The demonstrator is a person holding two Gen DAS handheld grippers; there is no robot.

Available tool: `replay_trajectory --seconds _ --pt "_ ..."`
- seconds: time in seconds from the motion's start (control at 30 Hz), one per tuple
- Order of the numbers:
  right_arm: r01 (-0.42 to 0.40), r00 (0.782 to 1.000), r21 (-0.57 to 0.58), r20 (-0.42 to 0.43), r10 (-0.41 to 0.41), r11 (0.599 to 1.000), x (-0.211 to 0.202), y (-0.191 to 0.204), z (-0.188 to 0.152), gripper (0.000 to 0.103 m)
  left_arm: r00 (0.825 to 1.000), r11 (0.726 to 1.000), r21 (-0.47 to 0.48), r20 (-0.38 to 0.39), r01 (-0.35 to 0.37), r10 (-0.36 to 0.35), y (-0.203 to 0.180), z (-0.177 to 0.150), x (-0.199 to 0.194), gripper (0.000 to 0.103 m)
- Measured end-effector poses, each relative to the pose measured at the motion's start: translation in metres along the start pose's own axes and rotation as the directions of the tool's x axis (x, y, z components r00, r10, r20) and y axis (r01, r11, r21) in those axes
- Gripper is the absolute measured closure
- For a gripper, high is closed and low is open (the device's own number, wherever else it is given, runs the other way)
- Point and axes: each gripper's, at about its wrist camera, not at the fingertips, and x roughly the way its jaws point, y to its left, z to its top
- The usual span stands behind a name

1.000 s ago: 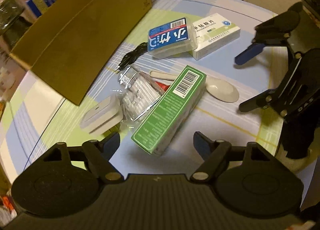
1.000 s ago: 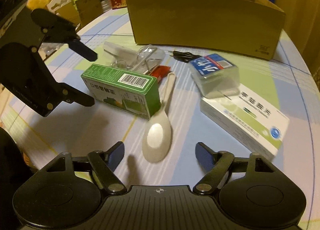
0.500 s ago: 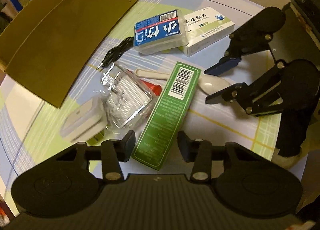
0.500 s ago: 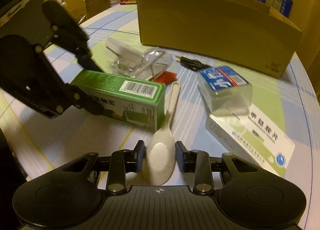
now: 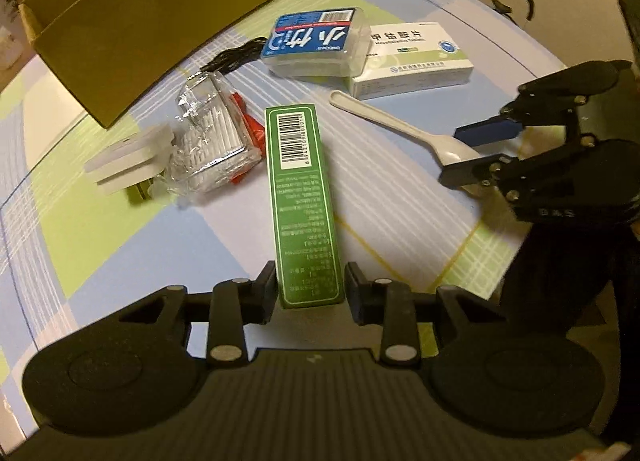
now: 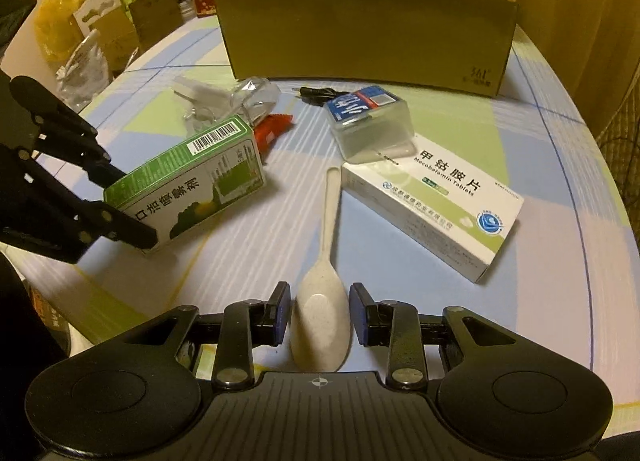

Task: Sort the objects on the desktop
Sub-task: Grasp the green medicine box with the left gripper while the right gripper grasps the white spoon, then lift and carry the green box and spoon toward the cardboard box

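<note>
So my left gripper (image 5: 310, 293) is clamped on the near end of the green box (image 5: 302, 201), both pads pressed flat against its sides. From the right wrist cam the box's near end looks tipped up off the table (image 6: 460, 301) while the barcode end stays down near the red packet (image 6: 274, 129).

My right gripper (image 6: 320, 319) has its pads either side of the bowl of the spoon (image 6: 324, 289). There's a sliver of gap on each side in that view, so I can't tell if it's actually squeezing or just sitting around it. The spoon's handle points away toward the white pill box (image 6: 434, 209).

The other stuff: the clear blue-label box (image 6: 368, 121) leans on the far end of the pill box, a black cable (image 6: 320, 93) lies just behind it, and the big cardboard box (image 6: 368, 25) stands open at the back of the table. Left of the green box there's a crinkly clear case (image 5: 212, 145) with white sticks inside, touching the red packet, and a small white block (image 5: 128, 157) right beside that.
</note>
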Motion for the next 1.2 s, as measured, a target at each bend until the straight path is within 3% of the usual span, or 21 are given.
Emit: replay_trajectory --seconds 0.3,0.47,1.03,1.2 --pt "0.027 1.0 -0.029 0.015 -0.026 0.999 0.002 0.006 -0.009 0.072 0.992 0.993 -0.081 0.085 -0.087 0.094 -0.006 0.004 0.004 0.071" --pt "0.055 0.998 -0.046 0.021 -0.054 0.997 0.004 0.01 -0.011 0.072 0.988 0.986 -0.153 0.126 -0.066 0.085 -0.003 0.001 0.006 0.071" --pt "0.066 0.997 -0.043 0.043 -0.064 0.997 0.003 0.012 -0.012 0.073 0.988 0.985 -0.165 0.131 -0.054 0.076 -0.002 0.006 0.021 0.069" --pt "0.073 0.997 -0.044 0.041 -0.071 0.996 0.003 0.014 -0.012 0.074 0.989 0.984 -0.168 0.122 -0.066 0.087 -0.004 0.008 0.023 0.078"
